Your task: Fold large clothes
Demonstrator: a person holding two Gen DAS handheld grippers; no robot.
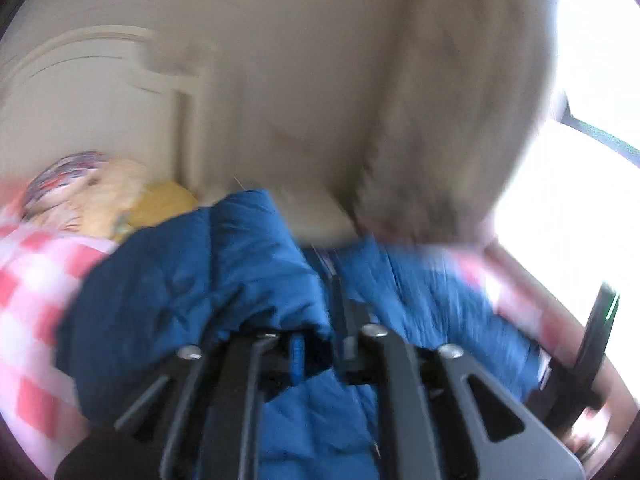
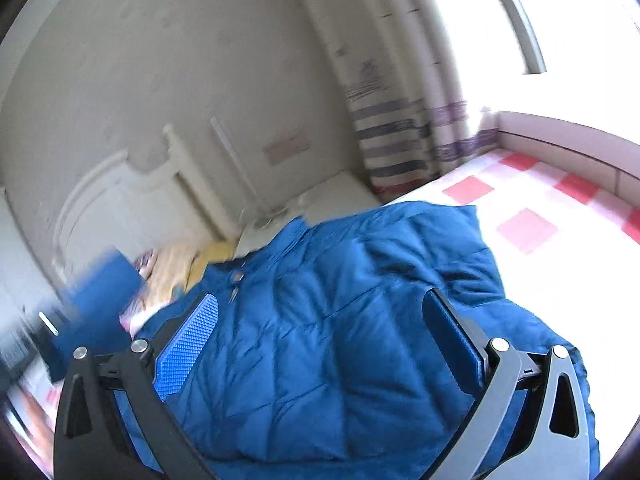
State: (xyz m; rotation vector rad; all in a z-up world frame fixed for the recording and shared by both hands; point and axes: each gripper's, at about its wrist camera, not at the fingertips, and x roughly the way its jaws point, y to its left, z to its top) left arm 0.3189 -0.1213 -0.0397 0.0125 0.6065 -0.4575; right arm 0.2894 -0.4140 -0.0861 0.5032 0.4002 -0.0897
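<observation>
A blue quilted jacket (image 2: pixel 340 340) lies on the checked bed (image 2: pixel 528 232), partly folded, it seems. Left tool (image 1: pixel 320 354) pinches a fold; right tool (image 2: pixel 320 340) gapes, released, above it.

Bare checked bedspread (image 2: pixel 528 228) right of jacket (image 2: pixel 340 320); pillows (image 2: pixel 176 268) seemingly crowd left

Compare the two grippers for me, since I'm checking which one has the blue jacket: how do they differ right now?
The left gripper has its jaws close together with a fold of the blue jacket bunched between them; the right gripper has its jaws spread wide. The left grips fabric; the right's pads touch nothing, with the jacket lying beyond them. Both point over the same jacket on the pink checked bedsheet.
</observation>
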